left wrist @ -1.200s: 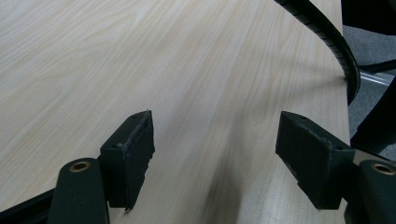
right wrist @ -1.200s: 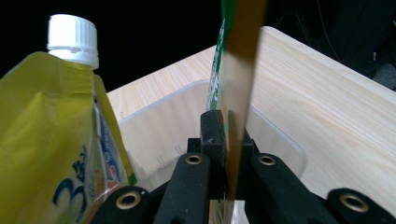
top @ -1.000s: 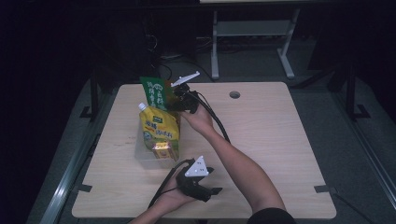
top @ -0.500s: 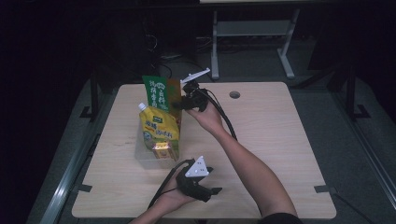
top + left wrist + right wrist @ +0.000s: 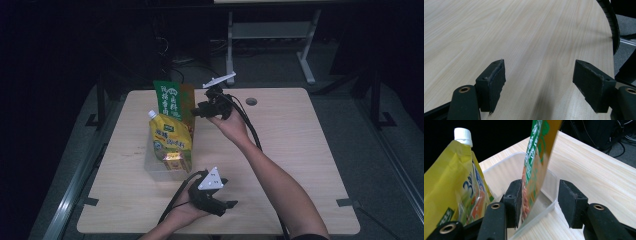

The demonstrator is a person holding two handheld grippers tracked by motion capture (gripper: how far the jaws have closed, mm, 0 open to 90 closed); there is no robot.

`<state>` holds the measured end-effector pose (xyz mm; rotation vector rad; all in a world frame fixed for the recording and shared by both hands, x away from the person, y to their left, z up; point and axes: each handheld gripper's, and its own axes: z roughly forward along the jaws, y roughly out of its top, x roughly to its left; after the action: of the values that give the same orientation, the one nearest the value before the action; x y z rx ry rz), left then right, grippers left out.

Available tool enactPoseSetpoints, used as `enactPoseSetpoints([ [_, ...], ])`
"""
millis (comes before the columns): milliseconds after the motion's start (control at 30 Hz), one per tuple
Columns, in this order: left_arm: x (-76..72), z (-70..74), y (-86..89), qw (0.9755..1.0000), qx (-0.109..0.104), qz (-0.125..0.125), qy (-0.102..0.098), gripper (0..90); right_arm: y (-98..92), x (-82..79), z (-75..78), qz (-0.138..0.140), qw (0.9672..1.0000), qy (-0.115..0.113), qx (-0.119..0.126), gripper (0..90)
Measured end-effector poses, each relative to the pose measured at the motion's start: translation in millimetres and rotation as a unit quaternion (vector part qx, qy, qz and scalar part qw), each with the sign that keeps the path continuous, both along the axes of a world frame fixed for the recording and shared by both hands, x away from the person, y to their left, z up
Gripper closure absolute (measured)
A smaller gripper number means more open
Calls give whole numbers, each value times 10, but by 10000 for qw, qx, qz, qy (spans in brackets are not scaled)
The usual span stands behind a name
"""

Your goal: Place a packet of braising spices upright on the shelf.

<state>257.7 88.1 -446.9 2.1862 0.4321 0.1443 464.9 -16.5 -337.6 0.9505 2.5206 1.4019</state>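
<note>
1. A clear plastic bin (image 5: 159, 169) sits on the left half of the table (image 5: 300, 150), and both packs stand in it.
2. At its near end stands a yellow spouted pouch (image 5: 170, 137) with a white cap (image 5: 152, 114), leaning a little.
3. Behind it, at the far end, a green flat packet (image 5: 172, 100) stands upright. In the right gripper view the green flat packet (image 5: 536, 167) has its lower edge inside the bin (image 5: 544, 207), next to the yellow pouch (image 5: 451, 185).
4. The left gripper (image 5: 226, 205) rests low near the front edge, just right of the bin. Its fingers (image 5: 494, 85) stand wide apart over bare wood, holding nothing.
5. The right gripper (image 5: 196, 112) is at the packet's right side. Its fingers (image 5: 571, 202) have just been opening: the packet lies between them, close against the left finger or touching it, with a clear gap to the right one, so they no longer pinch it.
6. Judged from this, the step in hand is the release: the packet has been set in the bin and is being let go.
7. The next move calls for drawing the right gripper straight back and up, fingers kept apart, so that neither finger drags the thin packet over or nudges the bin wall. The packet looks light and stands on a narrow edge, so it could tip.
</note>
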Motion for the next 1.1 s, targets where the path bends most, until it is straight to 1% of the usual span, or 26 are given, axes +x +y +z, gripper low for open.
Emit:
enactPoseSetpoints([
  [33,0,1,0,10000,12,-4,-3,256,-28,-9,-1,-26,10000,31,14,524],
  [100,-5,1,-3,10000,-9,12,14,256,-75,-13,-8,-44,10000,-14,-23,519],
  [200,-1,1,-4,10000,-6,14,16,255,-157,-51,1,-129,9999,57,-4,513],
  [233,4,3,-2,10000,6,-1,-19,255,-177,-55,1,-119,9999,39,-2,512],
  [333,16,1,1,10000,13,-4,-31,255,-262,-78,8,-152,9999,11,-11,505],
  [400,18,0,3,10000,14,11,-14,255,-320,-99,16,-185,9998,26,36,503],
  [633,20,-3,6,10000,6,31,13,255,-508,-155,29,-247,9997,9,32,481],
  [733,18,-4,14,10000,11,26,-39,255,-562,-182,34,-267,9996,54,42,467],
  [833,21,-7,16,10000,20,27,-27,255,-615,-203,43,-265,9996,106,19,454],
  [967,19,-12,13,10000,12,29,-2,255,-688,-235,33,-294,9995,71,18,433],
  [1100,23,-16,11,10000,15,30,22,255,-785,-264,-7,-356,9992,160,57,411],
])
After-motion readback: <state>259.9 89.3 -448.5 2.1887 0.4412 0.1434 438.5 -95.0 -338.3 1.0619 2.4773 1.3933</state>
